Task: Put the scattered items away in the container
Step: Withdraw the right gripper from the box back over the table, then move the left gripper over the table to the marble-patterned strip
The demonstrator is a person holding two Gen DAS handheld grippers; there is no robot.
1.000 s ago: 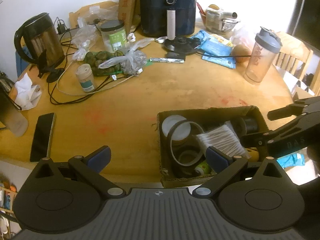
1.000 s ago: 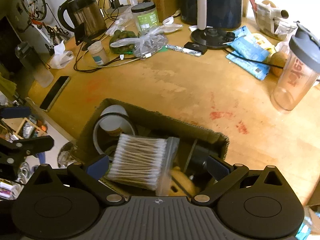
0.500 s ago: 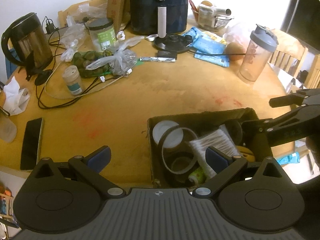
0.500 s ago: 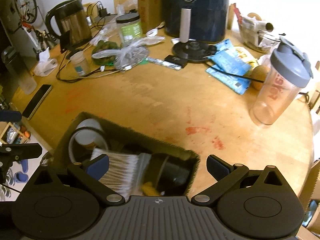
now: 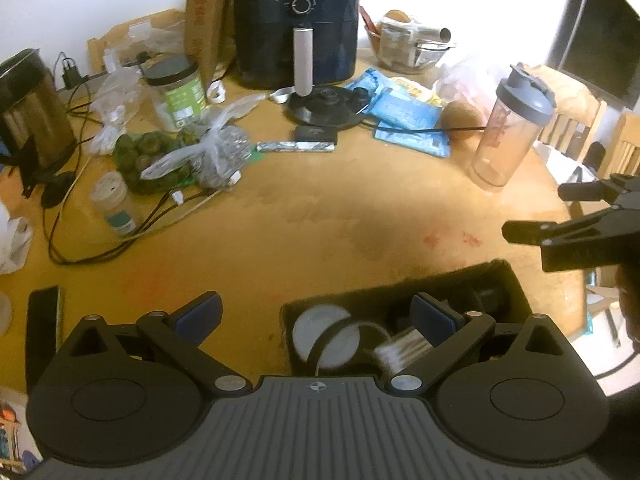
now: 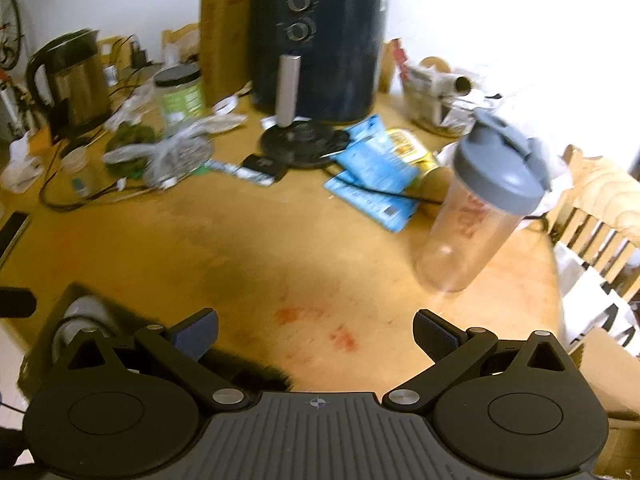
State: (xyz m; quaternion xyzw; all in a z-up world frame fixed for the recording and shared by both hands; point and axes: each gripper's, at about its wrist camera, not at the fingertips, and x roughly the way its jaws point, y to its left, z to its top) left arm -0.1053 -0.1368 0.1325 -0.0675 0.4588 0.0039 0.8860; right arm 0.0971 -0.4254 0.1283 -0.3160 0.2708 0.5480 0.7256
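Note:
A dark cardboard box (image 5: 460, 278) sits at the near edge of the wooden table (image 5: 320, 216). Inside it I see a white round lid (image 5: 316, 330), a black ring and a pack of cotton swabs (image 5: 404, 354). My left gripper (image 5: 316, 314) hangs open above the box's left end, with nothing between its fingers. My right gripper (image 6: 316, 332) is open over bare table, and only the box's corner (image 6: 60, 308) shows at its lower left. From the left wrist view the right gripper (image 5: 568, 216) juts in at the right edge, above the box.
Farther back stand an air fryer (image 5: 296, 20), a kettle (image 5: 28, 112), a green-labelled jar (image 5: 176, 92), a shaker bottle (image 5: 508, 128), a small pot (image 5: 112, 204), bagged fruit (image 5: 176, 156), blue packets (image 5: 408, 116) and cables. A phone (image 5: 42, 324) lies at the near left. A wooden chair (image 6: 600, 208) stands right.
Both grippers have drawn back and up from the box. The right one swung right, so the swabs and box contents left its view. The box has slid lower in the left view.

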